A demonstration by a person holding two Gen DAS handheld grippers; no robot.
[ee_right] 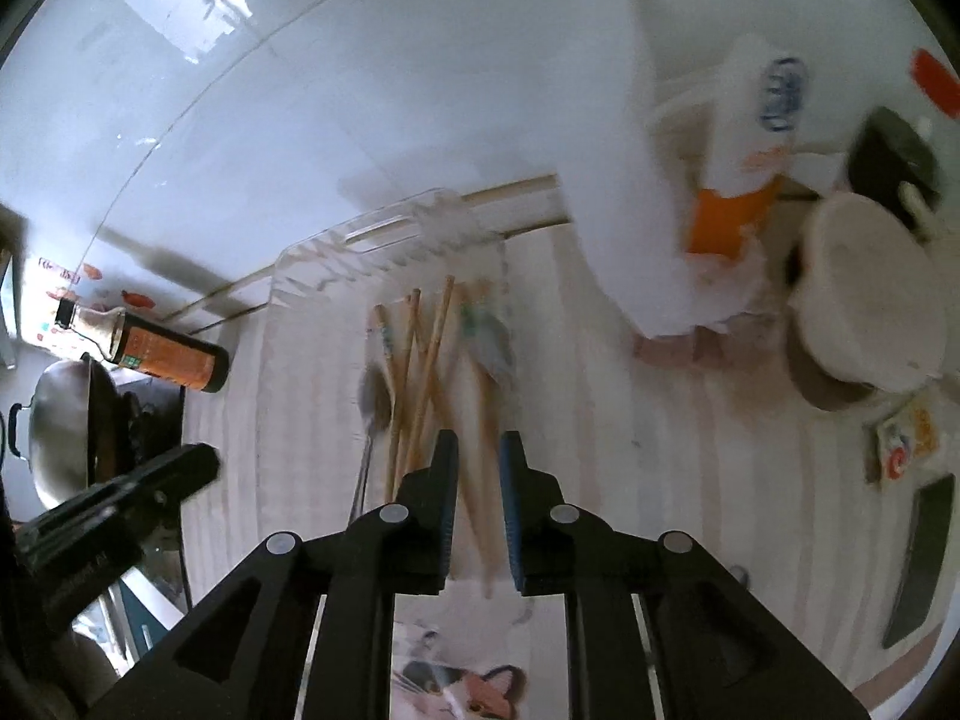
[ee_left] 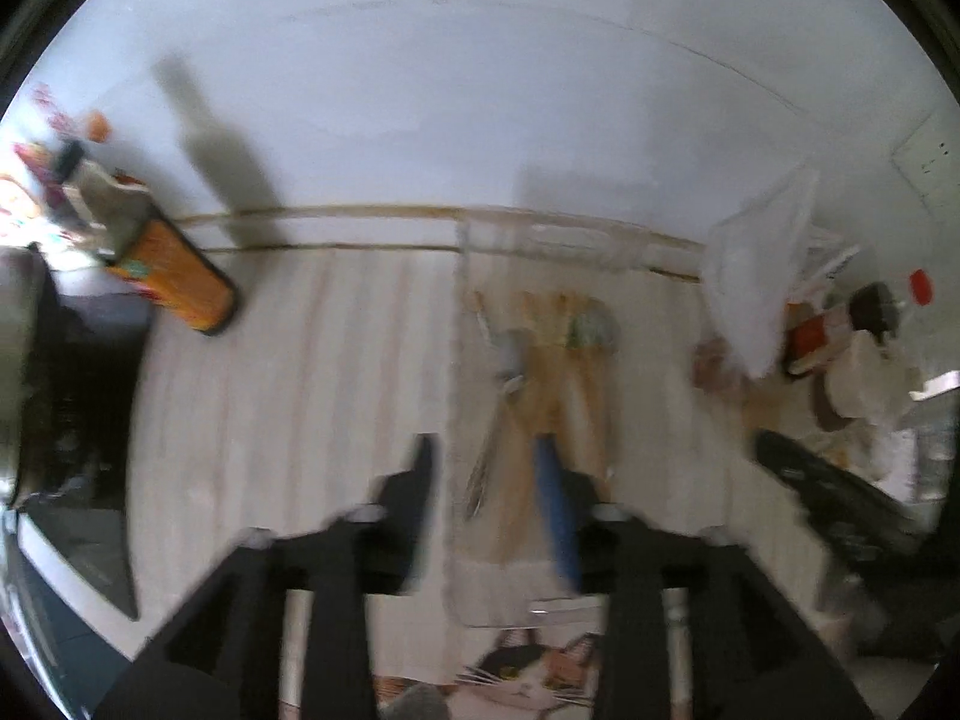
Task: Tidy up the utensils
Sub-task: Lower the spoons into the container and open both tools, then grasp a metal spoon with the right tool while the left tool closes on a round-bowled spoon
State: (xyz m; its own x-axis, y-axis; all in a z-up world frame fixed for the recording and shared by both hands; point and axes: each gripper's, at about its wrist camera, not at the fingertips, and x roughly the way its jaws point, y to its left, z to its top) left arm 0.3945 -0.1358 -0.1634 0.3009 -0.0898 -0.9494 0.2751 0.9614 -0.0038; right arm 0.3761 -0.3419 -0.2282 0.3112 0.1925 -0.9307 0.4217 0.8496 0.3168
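Pale striped bench [ee_right: 690,480] running back to a white wall, open and bare at 9 o'clock of the tray in the left wrist view, crowded at 3 o'clock. Clear tray [ee_right: 312,276] lying lengthwise, far rim close to the wall strip at 12 o'clock, near end toward the cameras at 6 o'clock, above a cat picture [ee_right: 474,690]. White bag [ee_right: 630,180] and stacked bowls [ee_right: 864,312] at 2 o'clock of the tray in the right wrist view, near but apart from it; black flat slab [ee_right: 918,558] at 4 o'clock by the bench edge. Sauce bottle [ee_right: 162,360] with orange label at 9 o'clock, lying on its side in frame, cap toward 10 o'clock; wok [ee_right: 60,432] just beyond at 8 o'clock.

Right gripper [ee_right: 478,486] low over the near part of the tray, fingers [ee_right: 447,480] narrowly parted, a chopstick seen in the gap, contact not clear. Left gripper [ee_left: 489,498] over the same near end, fingers [ee_left: 420,480] spread wide, nothing between them gripped; heavy blur there.

Chopsticks [ee_right: 420,372] inside the tray, long axes roughly 6 to 12 o'clock, crossed and fanned, far tips toward 12. Metal spoon [ee_right: 375,396] at their 9 o'clock side, bowl toward 12, handle toward 6.
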